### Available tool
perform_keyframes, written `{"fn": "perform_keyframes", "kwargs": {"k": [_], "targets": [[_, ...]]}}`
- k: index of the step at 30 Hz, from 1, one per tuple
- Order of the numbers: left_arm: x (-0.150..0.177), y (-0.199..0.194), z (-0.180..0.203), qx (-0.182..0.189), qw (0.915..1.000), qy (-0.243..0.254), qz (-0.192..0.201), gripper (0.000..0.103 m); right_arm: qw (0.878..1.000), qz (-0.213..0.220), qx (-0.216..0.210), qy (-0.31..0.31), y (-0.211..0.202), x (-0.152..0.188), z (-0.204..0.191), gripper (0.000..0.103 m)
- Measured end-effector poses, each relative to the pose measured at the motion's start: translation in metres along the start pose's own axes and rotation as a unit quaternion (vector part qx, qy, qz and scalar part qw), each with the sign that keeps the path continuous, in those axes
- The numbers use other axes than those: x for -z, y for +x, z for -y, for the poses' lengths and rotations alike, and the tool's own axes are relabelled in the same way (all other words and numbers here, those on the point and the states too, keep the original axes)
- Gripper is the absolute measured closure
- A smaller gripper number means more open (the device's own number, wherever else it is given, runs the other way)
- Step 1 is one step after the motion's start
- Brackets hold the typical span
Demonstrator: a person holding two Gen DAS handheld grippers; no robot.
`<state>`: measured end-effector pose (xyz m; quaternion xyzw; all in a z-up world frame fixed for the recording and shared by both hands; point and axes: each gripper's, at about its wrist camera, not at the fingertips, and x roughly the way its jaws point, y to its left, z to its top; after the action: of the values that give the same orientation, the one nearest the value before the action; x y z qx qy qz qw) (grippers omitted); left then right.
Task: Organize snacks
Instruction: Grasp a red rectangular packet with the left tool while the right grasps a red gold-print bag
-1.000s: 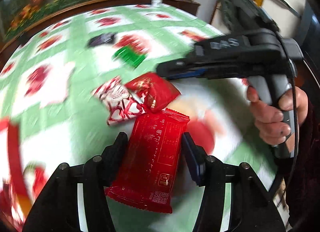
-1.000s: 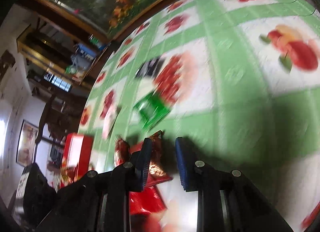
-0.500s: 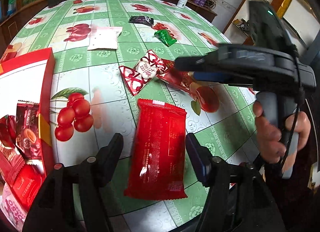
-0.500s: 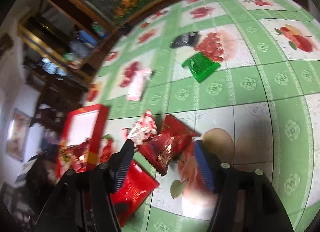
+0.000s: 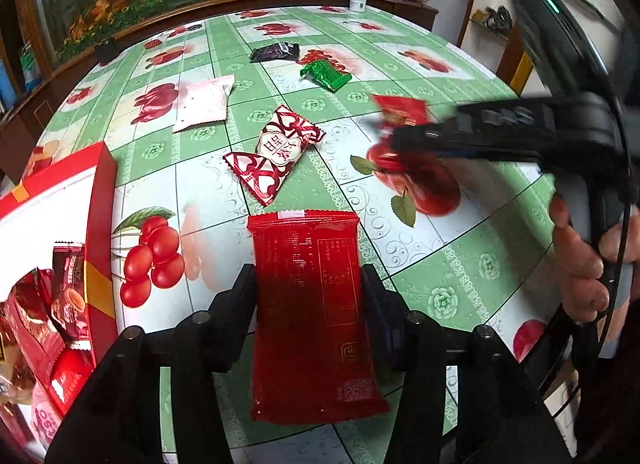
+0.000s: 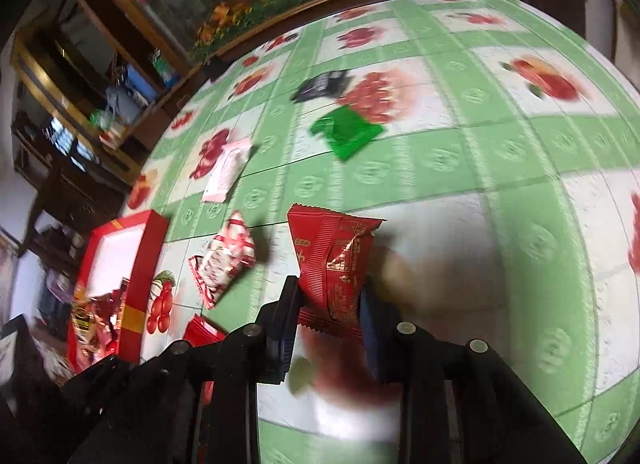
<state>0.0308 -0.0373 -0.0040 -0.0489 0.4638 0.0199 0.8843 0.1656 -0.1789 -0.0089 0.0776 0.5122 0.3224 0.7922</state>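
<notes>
Your left tool (image 5: 308, 288) gripped the long flat red foil packet (image 5: 314, 312) above the table's near edge; your right tool (image 6: 330, 304) pinched the small crinkled red wrapper (image 6: 334, 264). Shallow foil grips risked slipping before the red box (image 5: 98, 223).

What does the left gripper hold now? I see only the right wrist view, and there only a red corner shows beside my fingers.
Observer: The left gripper is shut on a long flat red foil packet, with the printed text side facing the camera.
Operator: Is there something inside the red cardboard box?
Observer: Yes. In the red cardboard box a dark brown-red wrapper stands near the wall, with more red packets below it.
Operator: How does my right gripper look from there?
Observer: The right gripper is blurred there, but a bare hand shows gripping its handle.
</notes>
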Motion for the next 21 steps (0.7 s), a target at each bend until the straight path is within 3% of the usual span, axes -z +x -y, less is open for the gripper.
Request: {"fn": "perform_keyframes", "kwargs": {"k": [3, 9, 16, 21], "targets": [[-0.001, -0.005, -0.007, 0.035, 0.9990, -0.028, 0.001, 0.055, 0.999, 0.014, -0.036, 0.023, -0.015, 0.010, 0.023, 0.074], [0.000, -0.023, -0.001, 0.005, 0.9993, -0.027, 0.025, 0.055, 0.991, 0.073, -0.109, 0.014, -0.038, 0.020, 0.030, 0.074], [-0.008, -0.053, -0.004, -0.094, 0.9905, -0.009, 0.099, 0.055, 0.989, 0.089, -0.115, -0.023, -0.040, 0.023, 0.014, 0.074], [-0.011, -0.061, -0.022, -0.129, 0.9846, -0.030, 0.114, 0.055, 0.990, 0.092, -0.103, -0.030, -0.039, 0.024, 0.013, 0.074]]}}
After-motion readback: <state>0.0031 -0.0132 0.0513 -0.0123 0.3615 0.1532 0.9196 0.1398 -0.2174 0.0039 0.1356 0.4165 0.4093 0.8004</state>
